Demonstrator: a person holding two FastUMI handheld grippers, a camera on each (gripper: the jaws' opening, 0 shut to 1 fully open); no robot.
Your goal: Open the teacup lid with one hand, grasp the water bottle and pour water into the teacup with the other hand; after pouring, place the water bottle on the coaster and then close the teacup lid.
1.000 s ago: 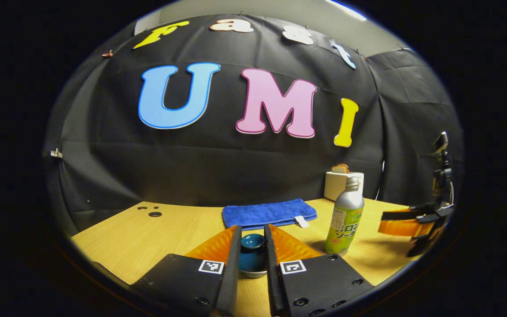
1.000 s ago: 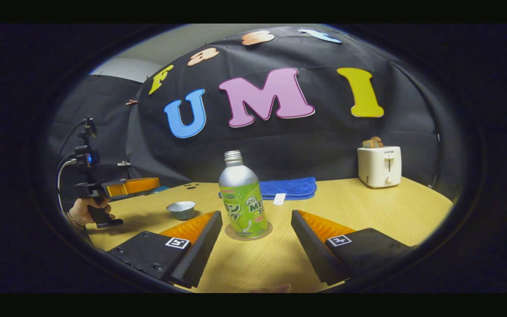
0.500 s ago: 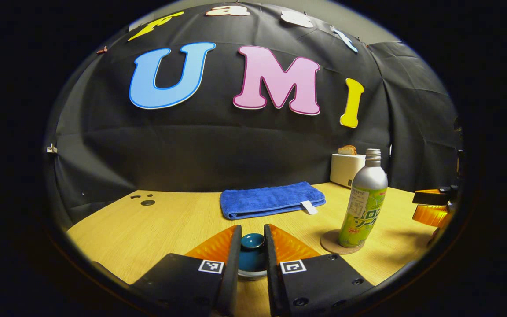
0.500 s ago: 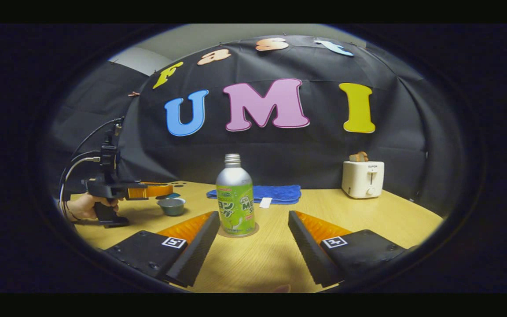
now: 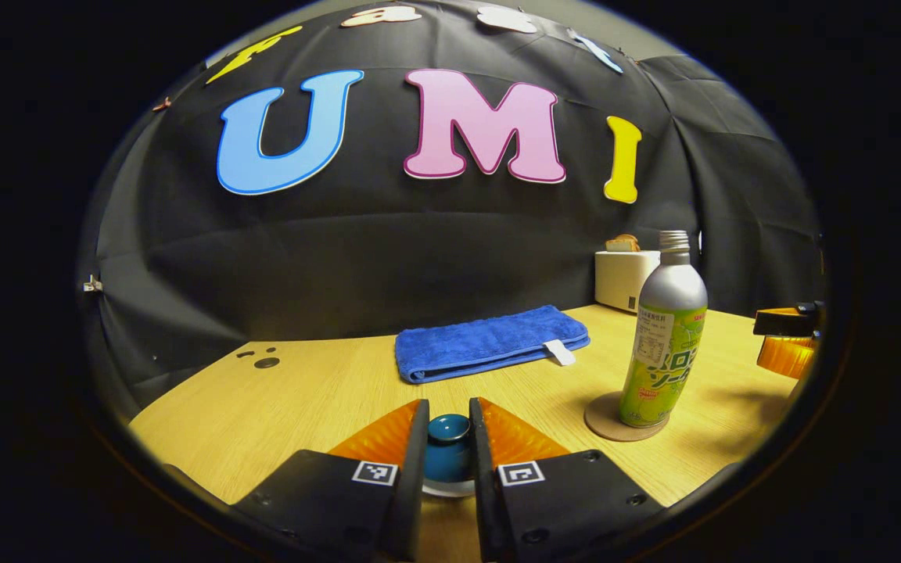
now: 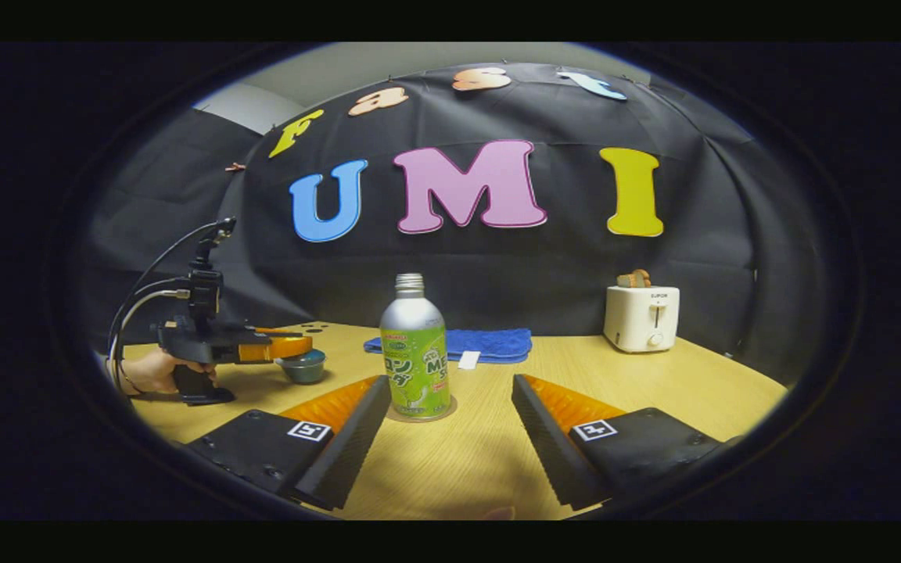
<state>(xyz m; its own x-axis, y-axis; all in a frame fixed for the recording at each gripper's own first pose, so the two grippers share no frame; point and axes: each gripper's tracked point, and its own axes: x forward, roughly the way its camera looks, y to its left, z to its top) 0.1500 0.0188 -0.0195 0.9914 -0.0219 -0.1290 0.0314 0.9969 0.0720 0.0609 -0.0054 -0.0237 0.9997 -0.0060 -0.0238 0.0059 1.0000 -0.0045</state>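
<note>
At the left of the light wooden surface [image 6: 654, 391], in the right gripper view, a hand [image 6: 155, 370] holds the left gripper [image 6: 294, 346] low over the small grey-green ceramic teacup [image 6: 303, 367], its orange fingers level with the rim. The left gripper view shows why: that gripper [image 5: 448, 446] is clenched on the round dark-teal knob of the teacup lid [image 5: 448, 450], both fingers pressing its sides, with the lid's pale rim just showing below them. Whether the lid is seated on the cup or a little above it cannot be told from either view. Farther right stands the upright silver metal water bottle with a green label [image 6: 414, 352], uncapped, resting squarely on the round brown cork coaster [image 6: 450, 408]. Behind it a folded blue towel [image 6: 497, 344] lies near the booth wall, and to the right of that a white toaster [image 6: 642, 317] sits well apart from the work. The right gripper [image 6: 450, 430] is released, its two fingers spread wide, hanging just short of the bottle with the bottle centred in the gap and touching neither finger. With the bottle parked on the coaster and the right gripper let go, the step in hand is most likely the last one, closing the lid. The next move then calls for lowering the lid level and centred on the cup rim before the fingers part, then a straight lift so the knob is not dragged sideways.
</note>
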